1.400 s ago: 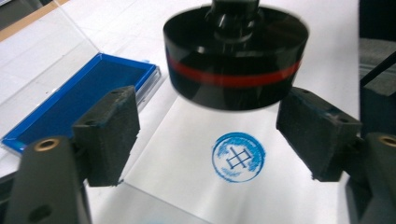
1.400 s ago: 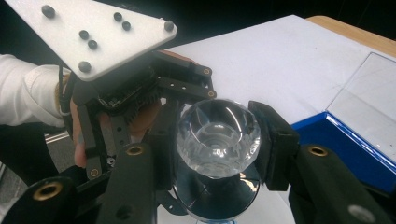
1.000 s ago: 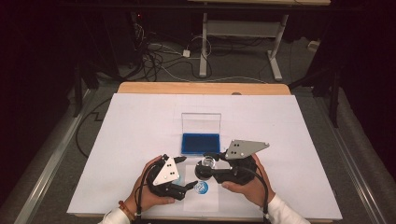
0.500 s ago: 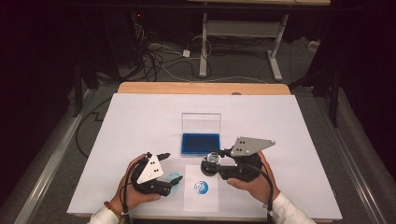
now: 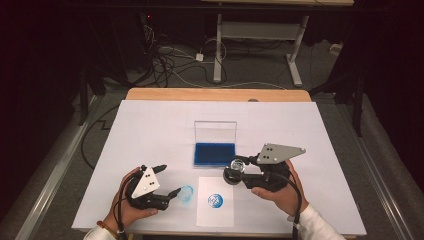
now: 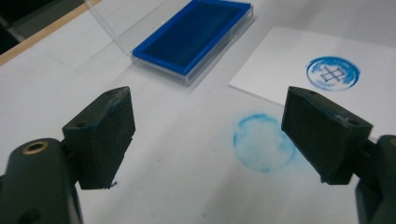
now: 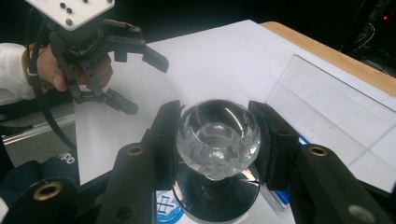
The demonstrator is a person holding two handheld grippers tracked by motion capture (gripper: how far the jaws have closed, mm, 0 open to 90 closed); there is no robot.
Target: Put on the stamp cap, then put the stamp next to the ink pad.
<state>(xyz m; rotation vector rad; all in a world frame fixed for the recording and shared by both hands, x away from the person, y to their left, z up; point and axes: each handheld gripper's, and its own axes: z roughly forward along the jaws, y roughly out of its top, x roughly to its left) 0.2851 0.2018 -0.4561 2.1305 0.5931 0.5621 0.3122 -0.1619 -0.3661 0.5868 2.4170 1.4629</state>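
Cables [image 5: 175, 60] and a desk frame [image 5: 255, 35] lie beyond the table [image 5: 150, 95].

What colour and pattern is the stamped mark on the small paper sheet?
Blue: a ring around a crossed, grid-like figure on the white sheet. Clearest in the left gripper view.

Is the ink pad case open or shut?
Open: the ink pad case has its clear lid standing up behind the bare blue pad.

High view overhead, gripper views close, sharing ink pad [image 5: 215, 153]
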